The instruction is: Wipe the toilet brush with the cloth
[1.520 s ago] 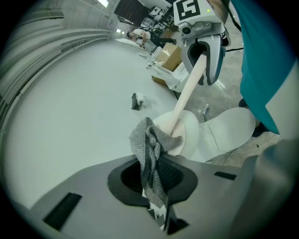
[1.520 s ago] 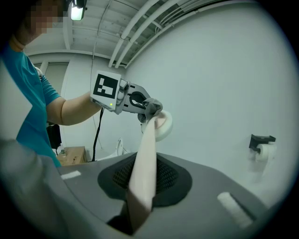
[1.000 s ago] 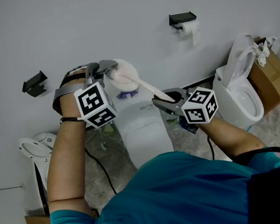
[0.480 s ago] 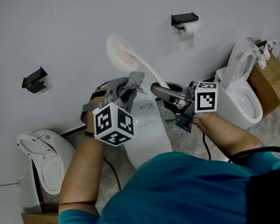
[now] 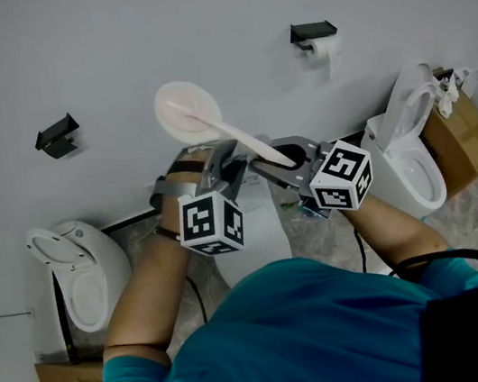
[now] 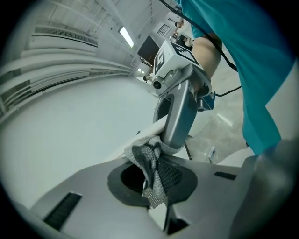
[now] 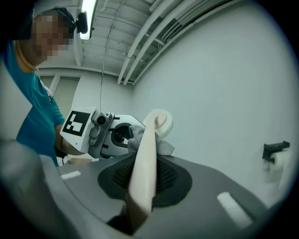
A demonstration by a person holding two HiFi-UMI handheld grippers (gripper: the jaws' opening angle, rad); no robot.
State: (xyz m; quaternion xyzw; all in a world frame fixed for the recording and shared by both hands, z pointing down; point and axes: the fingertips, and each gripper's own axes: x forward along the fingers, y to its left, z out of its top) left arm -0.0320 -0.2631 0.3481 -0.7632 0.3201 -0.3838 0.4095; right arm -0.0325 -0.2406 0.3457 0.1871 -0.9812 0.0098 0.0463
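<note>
The white toilet brush (image 5: 185,111) points up and to the left, its round head against the grey wall. My right gripper (image 5: 270,169) is shut on the lower end of its handle (image 7: 144,169). My left gripper (image 5: 232,161) is shut on a grey knitted cloth (image 6: 152,169) and presses it against the handle just above the right gripper's jaws. In the right gripper view the cloth (image 7: 161,146) wraps the handle below the brush head (image 7: 161,122), with the left gripper (image 7: 100,131) behind it. The left gripper view shows the right gripper (image 6: 180,112) close ahead.
A white toilet tank (image 5: 247,225) stands below the grippers. Open toilets stand at left (image 5: 79,279) and right (image 5: 411,155). On the wall are a toilet-paper holder (image 5: 313,33) and a black bracket (image 5: 57,136). A cardboard box (image 5: 463,130) sits at far right.
The brush head has swung up and leftward against the wall. My left gripper with the cloth has slid down the handle from the brush head to just above the right gripper.
</note>
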